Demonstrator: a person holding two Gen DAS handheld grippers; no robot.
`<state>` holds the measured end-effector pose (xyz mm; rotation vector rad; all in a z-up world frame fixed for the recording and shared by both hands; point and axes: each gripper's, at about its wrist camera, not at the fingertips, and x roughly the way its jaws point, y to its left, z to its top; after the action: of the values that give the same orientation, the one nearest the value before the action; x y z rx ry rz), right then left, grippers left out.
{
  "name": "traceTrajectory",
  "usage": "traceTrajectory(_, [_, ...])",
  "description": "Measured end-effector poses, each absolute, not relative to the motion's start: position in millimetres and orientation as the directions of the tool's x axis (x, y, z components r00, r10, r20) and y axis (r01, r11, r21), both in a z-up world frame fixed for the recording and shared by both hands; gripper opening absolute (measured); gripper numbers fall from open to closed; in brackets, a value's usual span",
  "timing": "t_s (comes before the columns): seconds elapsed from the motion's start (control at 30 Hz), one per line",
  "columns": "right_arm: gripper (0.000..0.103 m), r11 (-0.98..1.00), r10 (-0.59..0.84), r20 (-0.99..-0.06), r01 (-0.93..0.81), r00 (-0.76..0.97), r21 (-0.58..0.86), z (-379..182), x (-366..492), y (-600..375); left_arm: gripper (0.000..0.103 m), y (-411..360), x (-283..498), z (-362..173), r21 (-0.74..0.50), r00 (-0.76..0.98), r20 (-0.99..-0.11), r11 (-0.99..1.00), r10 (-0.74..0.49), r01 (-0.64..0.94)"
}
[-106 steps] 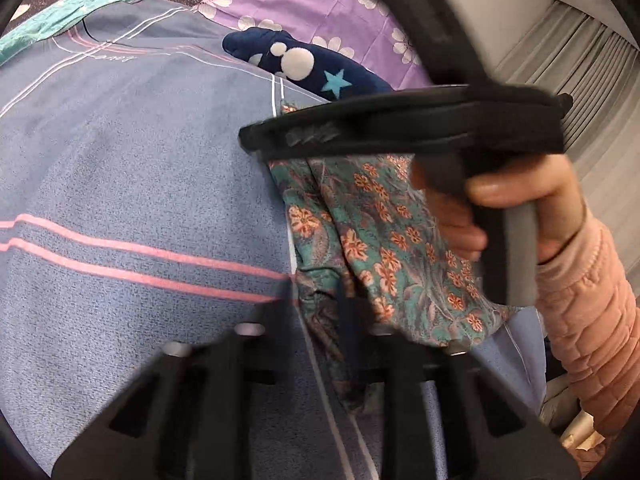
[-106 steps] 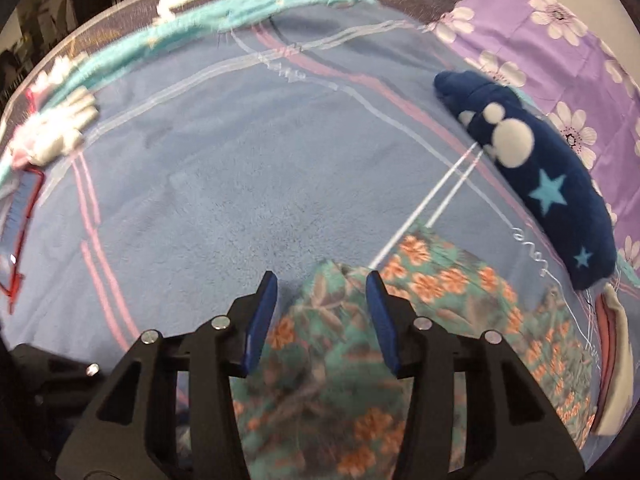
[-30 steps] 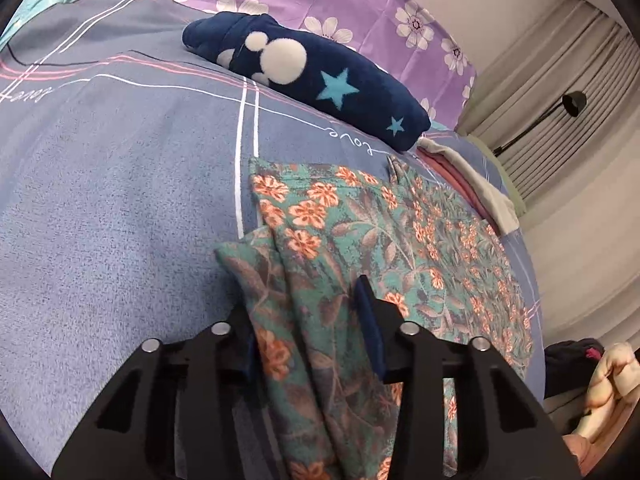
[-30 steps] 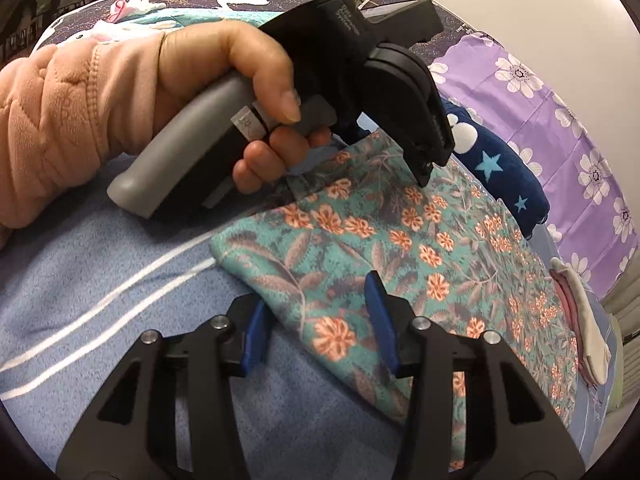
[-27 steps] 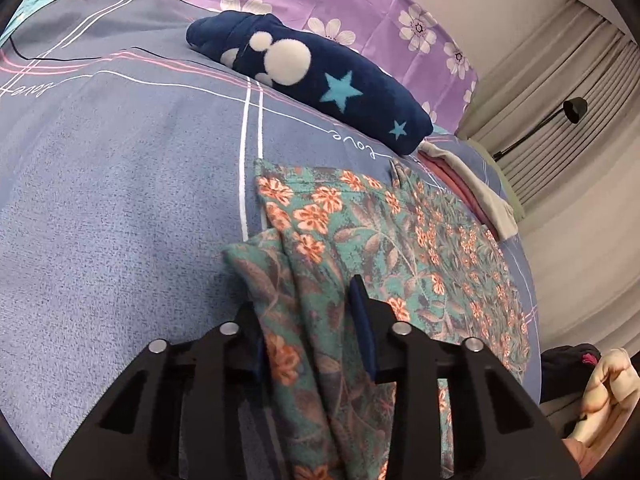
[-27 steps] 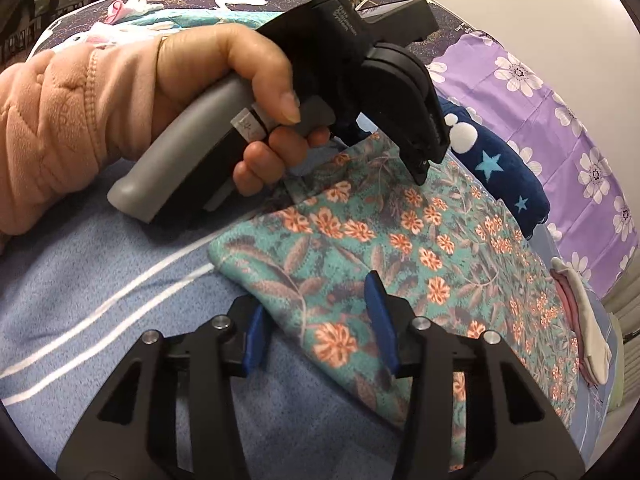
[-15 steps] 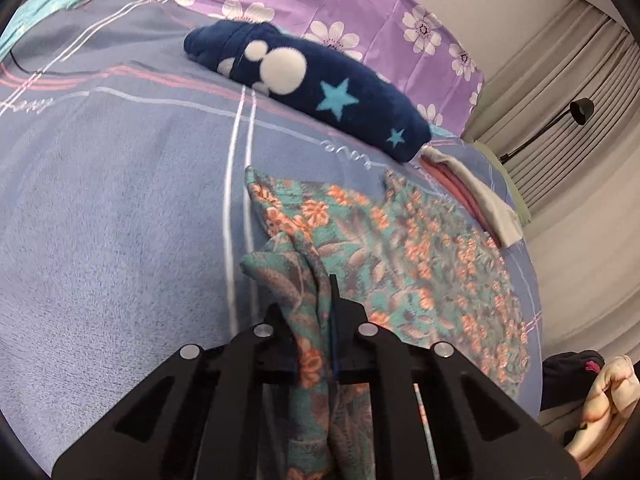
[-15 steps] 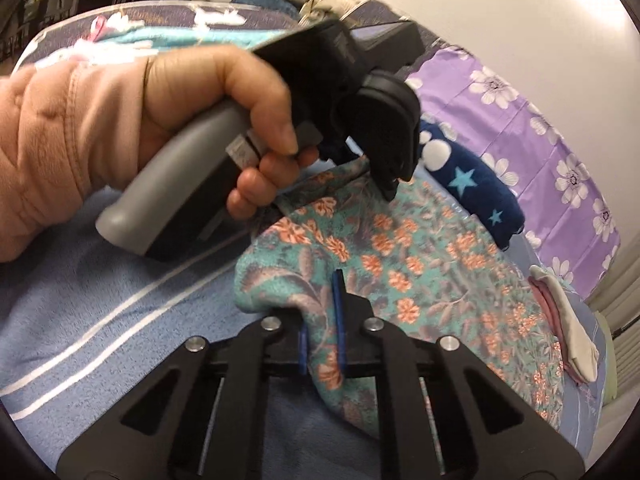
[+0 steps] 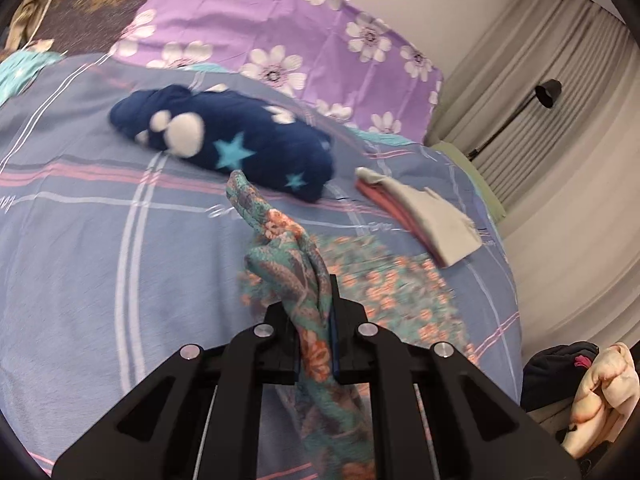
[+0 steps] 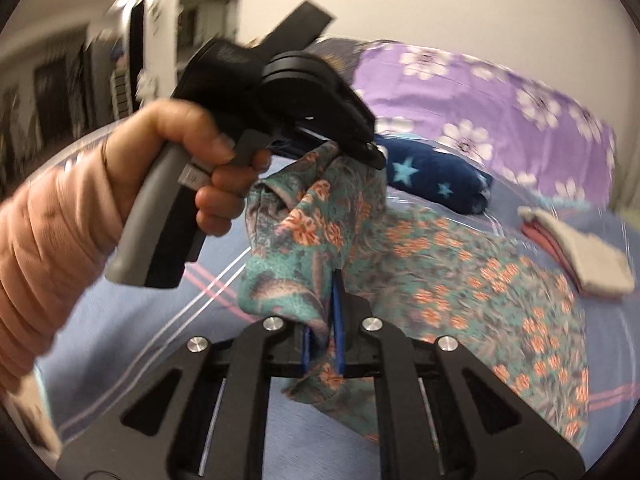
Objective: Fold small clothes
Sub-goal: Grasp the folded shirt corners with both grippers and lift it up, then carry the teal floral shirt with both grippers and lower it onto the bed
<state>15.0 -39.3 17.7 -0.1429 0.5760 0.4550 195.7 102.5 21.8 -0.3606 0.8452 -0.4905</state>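
— Where's the floral garment [image 9: 308,288]?
— One edge is bunched between the left gripper [image 9: 314,320] fingers, clamped nearly closed; another fold is pinched the same way in the right gripper [image 10: 322,320]. The rest trails down onto the bed [image 9: 80,240].

To the left of your left gripper [image 9: 314,320] the blue bedspread [image 9: 80,260] lies bare. Ahead of it the navy star-print bundle [image 9: 240,144] blocks the way; ahead and to its right sits the folded pink-and-white pile [image 9: 424,216]. Your left hand [image 10: 192,160] crowds the space just above your right gripper [image 10: 322,320]
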Motion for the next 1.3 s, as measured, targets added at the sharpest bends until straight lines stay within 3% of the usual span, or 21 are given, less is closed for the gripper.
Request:
traceTrajectory(0.27, [0.006,0.925,0.378,-0.532,-0.295,0.758,0.238,15,16,-151,0.010,-8,205,44,-0.403,0.527,-0.650,0.836,-0.547,0.372])
traceTrajectory(0.47, [0.006,0.898,0.385,-0.519,-0.179,0.763,0.402,-8,10,-234,0.010,-101,213,32,-0.324,0.467,-0.714,0.837,-0.522,0.441])
traceTrajectory(0.67, [0.005,0.843,0.404,-0.537,-0.073,0.740,0.534,-39,8,-293,0.010,-180,221,2,-0.194,0.426,-0.803,0.859,-0.417,0.475])
traceTrajectory(0.93, [0.004,0.779,0.442,-0.537,-0.011,0.719,0.627,-65,3,-327,0.010,-219,222,-23,-0.089,0.433,-0.843,0.876,-0.320,0.475])
traceTrajectory(1.2, [0.004,0.765,0.443,-0.523,-0.002,0.728,0.645,-70,2,-333,0.010,-237,214,-16,-0.021,0.468,-0.834,0.865,-0.291,0.501])
traceTrajectory(1.3, [0.004,0.756,0.442,-0.527,0.015,0.725,0.655,-75,0,-337,0.017,-243,212,-15,-0.004,0.473,-0.833,0.858,-0.287,0.514])
